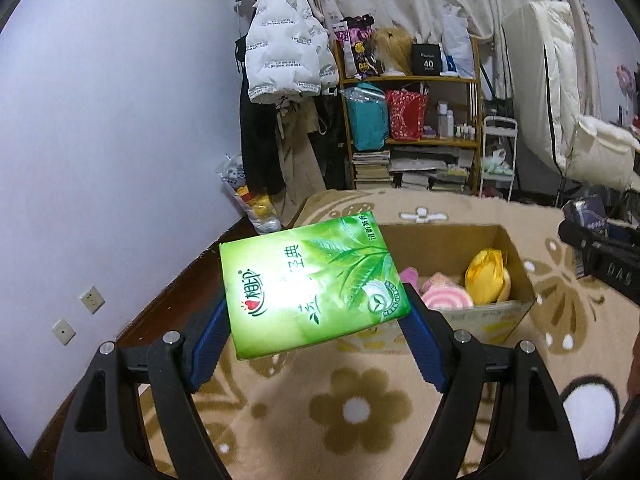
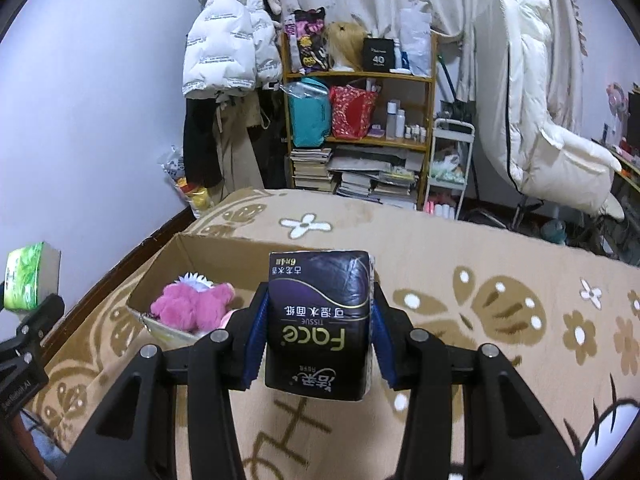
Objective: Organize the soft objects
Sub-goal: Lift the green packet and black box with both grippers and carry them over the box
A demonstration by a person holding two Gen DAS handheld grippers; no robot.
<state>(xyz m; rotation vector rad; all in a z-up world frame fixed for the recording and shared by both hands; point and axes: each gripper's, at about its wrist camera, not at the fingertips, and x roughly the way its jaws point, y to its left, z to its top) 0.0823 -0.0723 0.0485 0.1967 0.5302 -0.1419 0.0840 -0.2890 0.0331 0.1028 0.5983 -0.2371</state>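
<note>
My left gripper (image 1: 316, 316) is shut on a green tissue pack (image 1: 312, 284) and holds it in the air, left of and nearer than an open cardboard box (image 1: 516, 264). In the box lie a yellow soft toy (image 1: 486, 276) and a pink striped soft toy (image 1: 446, 300). My right gripper (image 2: 318, 320) is shut on a black "Face" tissue pack (image 2: 320, 320), held above the carpet just right of the box (image 2: 208, 248). A pink plush (image 2: 194, 304) lies in the box. The green pack also shows in the right wrist view (image 2: 24, 280) at far left.
A beige flowered carpet (image 1: 360, 404) covers the floor. A wooden shelf (image 1: 412, 120) with bags and books stands at the back. A white jacket (image 1: 280, 48) hangs left of it. A white padded chair (image 2: 532, 128) stands at the right. The wall (image 1: 100, 120) is at the left.
</note>
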